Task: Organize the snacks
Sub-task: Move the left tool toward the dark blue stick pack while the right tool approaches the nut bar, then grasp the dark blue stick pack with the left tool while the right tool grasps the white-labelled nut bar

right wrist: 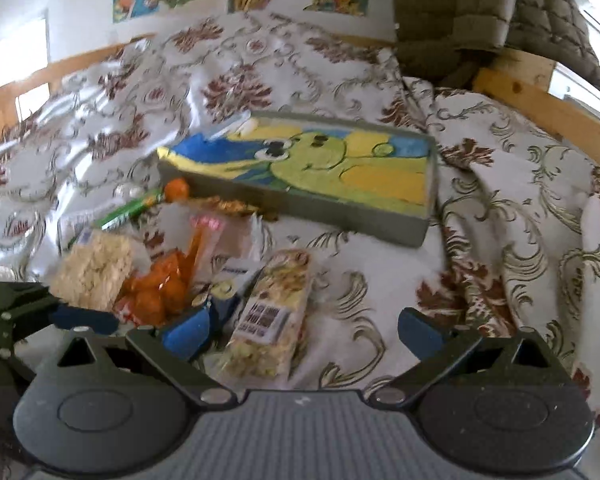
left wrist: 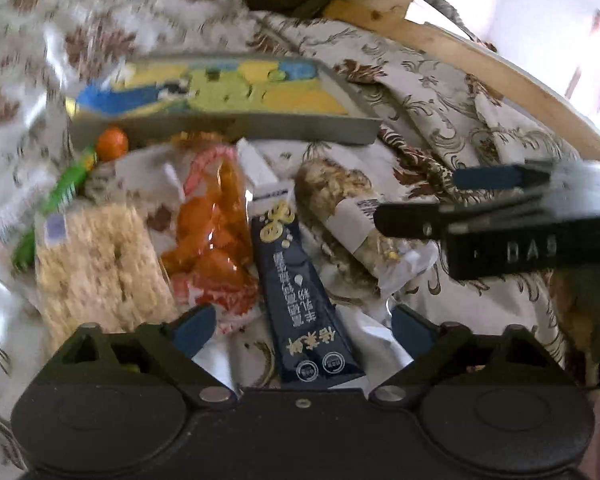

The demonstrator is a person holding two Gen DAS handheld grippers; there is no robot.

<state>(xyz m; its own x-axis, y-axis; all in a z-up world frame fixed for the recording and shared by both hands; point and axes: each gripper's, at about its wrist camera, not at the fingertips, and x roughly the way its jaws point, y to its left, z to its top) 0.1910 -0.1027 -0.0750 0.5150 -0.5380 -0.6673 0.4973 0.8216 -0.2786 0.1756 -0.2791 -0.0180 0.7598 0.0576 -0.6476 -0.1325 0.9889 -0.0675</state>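
Blue-padded fingers (left wrist: 198, 326) of both grippers gape apart over heaped snack packets (left wrist: 216, 240) before a painted box (right wrist: 300, 168).

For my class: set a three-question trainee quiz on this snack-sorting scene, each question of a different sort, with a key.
1. True or false: the grey tray with the cartoon picture inside already holds several snack packets.
2. Multiple choice: which snack lies between the open fingers of the left gripper?
A. the puffed-rice cake
B. the dark blue sachet
C. the green stick pack
3. Fill in: in the right wrist view, the packet lying between the fingers of the right gripper is the ______ bar.

Key
1. False: the snacks lie on the patterned bedsheet in front of it.
2. B
3. Nut-and-grain, clear wrapper with a white label.
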